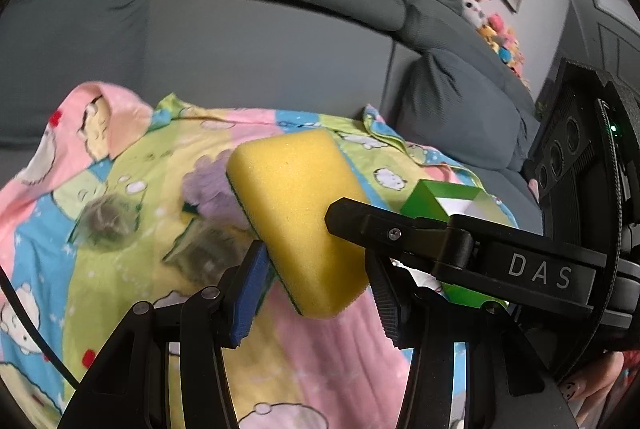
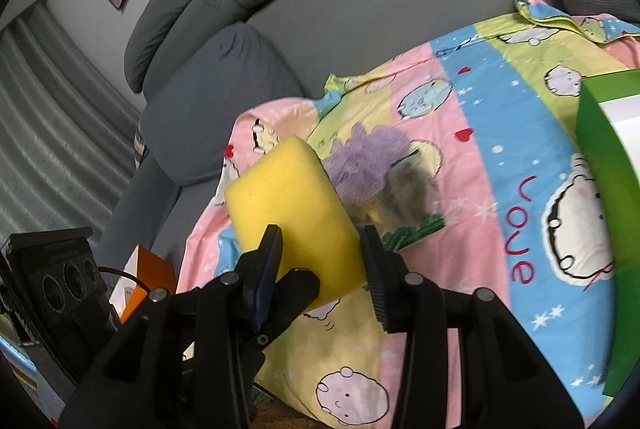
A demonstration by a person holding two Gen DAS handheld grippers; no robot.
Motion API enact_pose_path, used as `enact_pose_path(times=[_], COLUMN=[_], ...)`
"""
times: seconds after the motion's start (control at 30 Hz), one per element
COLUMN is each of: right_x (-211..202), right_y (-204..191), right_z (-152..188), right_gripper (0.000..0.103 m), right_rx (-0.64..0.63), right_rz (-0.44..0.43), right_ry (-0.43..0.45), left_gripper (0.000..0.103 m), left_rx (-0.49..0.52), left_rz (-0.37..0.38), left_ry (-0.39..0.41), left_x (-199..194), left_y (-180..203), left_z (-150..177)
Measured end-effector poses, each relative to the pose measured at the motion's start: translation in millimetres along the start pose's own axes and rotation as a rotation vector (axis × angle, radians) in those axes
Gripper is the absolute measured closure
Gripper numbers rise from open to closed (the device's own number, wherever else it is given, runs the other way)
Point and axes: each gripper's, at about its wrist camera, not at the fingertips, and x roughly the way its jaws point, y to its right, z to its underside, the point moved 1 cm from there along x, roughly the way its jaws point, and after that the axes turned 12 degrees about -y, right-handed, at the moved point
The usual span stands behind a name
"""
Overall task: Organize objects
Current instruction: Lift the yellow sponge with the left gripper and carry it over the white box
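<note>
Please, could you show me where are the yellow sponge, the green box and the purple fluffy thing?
yellow sponge (image 1: 296, 205), left wrist view, on its yellow face.
green box (image 2: 604, 165), right wrist view, on its green side.
purple fluffy thing (image 2: 364, 165), right wrist view, on its middle, lying on the cartoon sheet.

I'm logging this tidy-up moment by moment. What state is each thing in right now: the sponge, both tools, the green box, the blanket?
Sponge: in the air above the blanket, tilted, gripped by both tools.
Left tool: shut on the sponge.
Right tool: shut on the sponge.
Green box: resting on the blanket, not held.
Blanket: spread out, rumpled at its far edge.
</note>
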Motion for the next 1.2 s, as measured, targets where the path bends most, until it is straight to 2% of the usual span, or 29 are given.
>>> enact_pose_path(times=[0.43, 0.8, 1.03, 1.2], right_x=[-47.3, -82.4, -105.3, -121.8], right_y=[41.6, 86.4, 117.3, 147.9], right_z=[0.6, 4.3, 10.6, 16.9], right_gripper=[0.062, 0.062, 0.062, 0.062], right_rx=[0.073, 0.160, 0.218, 0.306], right_rz=[0.019, 0.050, 0.093, 0.107], right_ry=[0.101, 0.167, 0.204, 0.244], left_gripper=[0.052, 0.052, 0.052, 0.052], left_rx=[0.118, 0.204, 0.256, 0.312], left_rz=[0.034, 0.080, 0.125, 0.151], left_ry=[-0.016, -0.059, -0.118, -0.168], left_x=[19.0, 44.0, 67.5, 87.2], left_y=[59.5, 109.9, 146.2, 176.1], left_z=[-13.1, -20.3, -23.0, -26.3])
